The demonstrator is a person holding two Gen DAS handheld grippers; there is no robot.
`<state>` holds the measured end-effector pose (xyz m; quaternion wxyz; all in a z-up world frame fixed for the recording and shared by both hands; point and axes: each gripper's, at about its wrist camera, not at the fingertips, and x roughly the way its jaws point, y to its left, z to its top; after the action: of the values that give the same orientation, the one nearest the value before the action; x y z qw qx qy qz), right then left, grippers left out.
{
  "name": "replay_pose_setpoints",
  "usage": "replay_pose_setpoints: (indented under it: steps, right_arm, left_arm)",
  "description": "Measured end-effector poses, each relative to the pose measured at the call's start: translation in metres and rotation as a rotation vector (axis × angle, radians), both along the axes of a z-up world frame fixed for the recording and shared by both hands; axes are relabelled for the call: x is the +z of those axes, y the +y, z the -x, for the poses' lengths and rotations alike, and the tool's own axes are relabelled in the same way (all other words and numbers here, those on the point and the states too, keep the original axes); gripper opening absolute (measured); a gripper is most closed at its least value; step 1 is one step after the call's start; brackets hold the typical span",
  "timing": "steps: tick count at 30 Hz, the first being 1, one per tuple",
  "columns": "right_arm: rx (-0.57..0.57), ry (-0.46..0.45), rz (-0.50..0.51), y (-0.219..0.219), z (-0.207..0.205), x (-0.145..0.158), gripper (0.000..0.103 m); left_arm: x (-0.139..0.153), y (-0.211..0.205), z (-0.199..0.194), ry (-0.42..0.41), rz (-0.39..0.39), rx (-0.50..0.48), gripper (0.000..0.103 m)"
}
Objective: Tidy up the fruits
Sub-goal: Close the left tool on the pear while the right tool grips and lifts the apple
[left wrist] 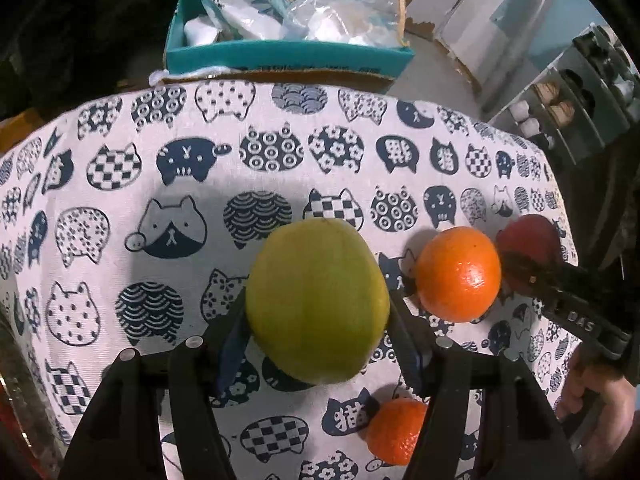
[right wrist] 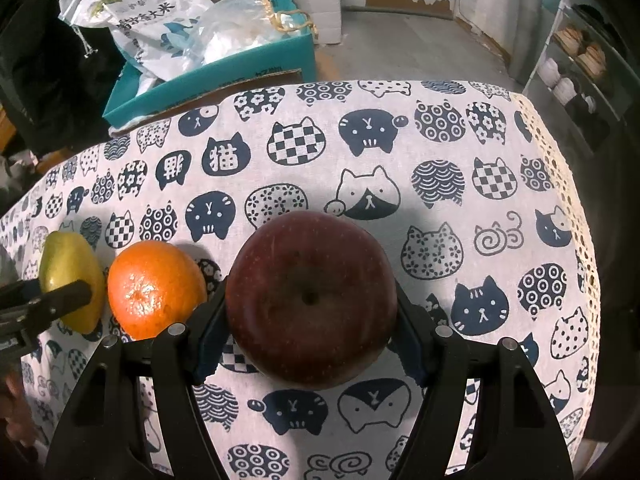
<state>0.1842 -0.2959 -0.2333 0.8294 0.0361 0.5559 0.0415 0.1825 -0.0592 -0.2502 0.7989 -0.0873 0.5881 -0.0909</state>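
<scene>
1. The left gripper (left wrist: 318,312) is pinching the green fruit (left wrist: 318,300) between its jaws above the cat-print desk (left wrist: 120,200).
2. The right gripper (right wrist: 310,312) is clamping the red apple (right wrist: 312,300) (stem hollow facing the camera).
3. An orange (right wrist: 154,290) is sitting between them; a second orange (left wrist: 396,432) is lying nearer the left gripper.

A home storeroom: cat-print tablecloth (right wrist: 400,152), rice bag (right wrist: 148,20), shoe rack (right wrist: 576,68)
</scene>
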Motion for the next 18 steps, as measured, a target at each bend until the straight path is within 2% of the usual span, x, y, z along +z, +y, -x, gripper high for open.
replay_pose_setpoints:
  steps: [11, 18]
  right_arm:
    - [-0.008, -0.015, -0.002, -0.004, 0.008, 0.01, 0.071]
    - [0.007, -0.056, -0.002, 0.003, 0.014, 0.03, 0.071]
  left_arm:
    - [-0.001, -0.001, 0.003, -0.029, -0.008, -0.019, 0.065]
    - [0.01, -0.004, 0.015, -0.046, -0.027, -0.043, 0.065]
